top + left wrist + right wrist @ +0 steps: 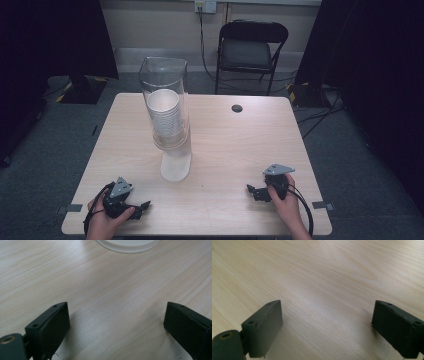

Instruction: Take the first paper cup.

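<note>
A tall clear cup dispenser (165,95) stands near the middle of the wooden table (225,150), with a stack of white paper cups (164,115) inside it and a white base (175,167) reaching toward me. That base's rim (127,245) shows at the top of the left gripper view. My left gripper (145,205) rests near the front left edge, jaws wide apart over bare wood (115,315). My right gripper (251,190) lies at the front right, pointing left, and is open too, with nothing between its jaws (325,315).
A round cable hole (237,108) sits in the tabletop at the back right. A black folding chair (252,50) stands behind the table. Dark curtains hang on both sides, and cables run across the floor at the right.
</note>
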